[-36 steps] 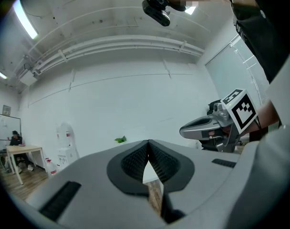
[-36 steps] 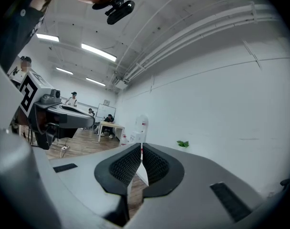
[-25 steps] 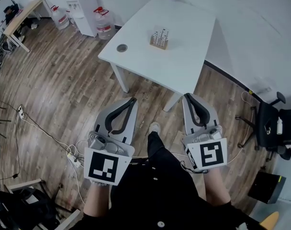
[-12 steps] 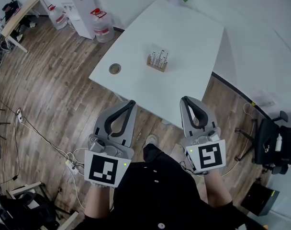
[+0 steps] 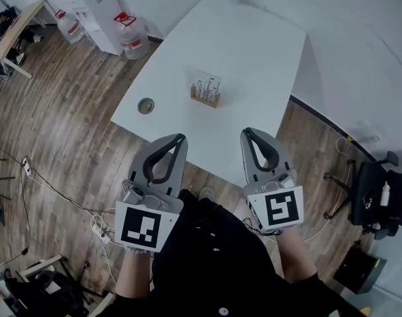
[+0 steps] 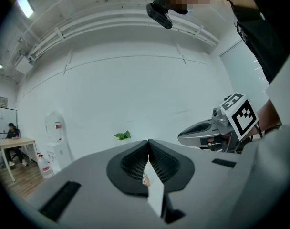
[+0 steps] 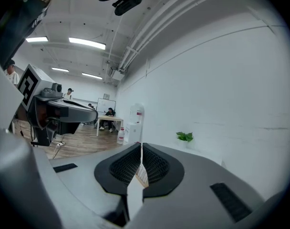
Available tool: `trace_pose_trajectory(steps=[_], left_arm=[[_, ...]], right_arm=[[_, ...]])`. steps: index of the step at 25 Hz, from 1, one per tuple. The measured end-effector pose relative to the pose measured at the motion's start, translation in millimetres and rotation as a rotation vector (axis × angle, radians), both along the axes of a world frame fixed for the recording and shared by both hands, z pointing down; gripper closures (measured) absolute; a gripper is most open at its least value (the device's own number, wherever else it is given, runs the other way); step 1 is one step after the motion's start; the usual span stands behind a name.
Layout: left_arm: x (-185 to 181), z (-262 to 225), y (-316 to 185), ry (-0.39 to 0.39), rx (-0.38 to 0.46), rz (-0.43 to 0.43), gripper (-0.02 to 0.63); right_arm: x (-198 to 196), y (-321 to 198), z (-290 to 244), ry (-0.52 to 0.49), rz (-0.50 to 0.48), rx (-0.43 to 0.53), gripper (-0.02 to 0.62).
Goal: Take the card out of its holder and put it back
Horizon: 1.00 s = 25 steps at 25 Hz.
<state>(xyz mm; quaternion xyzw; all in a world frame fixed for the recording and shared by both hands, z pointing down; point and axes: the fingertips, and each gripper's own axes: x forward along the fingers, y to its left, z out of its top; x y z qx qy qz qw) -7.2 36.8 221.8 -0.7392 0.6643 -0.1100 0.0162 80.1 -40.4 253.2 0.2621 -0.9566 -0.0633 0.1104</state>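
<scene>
– Where do we have the cards (image 5: 207, 84)?

– Upright in their holder (image 5: 204, 98), out on the white table (image 5: 254, 51). It sits nearer the table's near edge than its far one, and roughly midway between the left and right edges. None of them has been lifted out yet.

– How does the holder lie?

– Its long axis runs about parallel to that near edge, so the row of cards is broadside to us.

– And our grippers?

– The left gripper (image 5: 177, 138) and the right gripper (image 5: 246, 133) both hang at the near edge, well apart from the holder. Each has its jaws pressed together at the tips with nothing between them. Only the table and the holder show through the slit lower down.

– Which one is nearer?

– We judge them about even. The holder lies straight ahead, between the two lines they point along, perhaps a shade toward the left one.

– So what does the move turn on?

– We must reach forward over the table, part one pair of jaws, and come down on a card's top edge from above.
</scene>
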Motion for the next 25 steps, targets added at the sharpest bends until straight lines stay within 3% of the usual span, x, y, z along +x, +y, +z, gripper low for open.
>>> trace_pose_trajectory(steps=[12, 25], left_arm=[[-21.8, 19.0, -59.0, 0.017, -0.038, 0.046, 0.591], [-73.4, 62.3, -122.0, 0.065, -0.099, 0.147, 0.589]], right_arm=[[-10.5, -48.4, 23.3, 0.011, 0.093, -0.050, 0.549], [-67.2, -94.9, 58.5, 0.047, 0.132, -0.096, 0.549]])
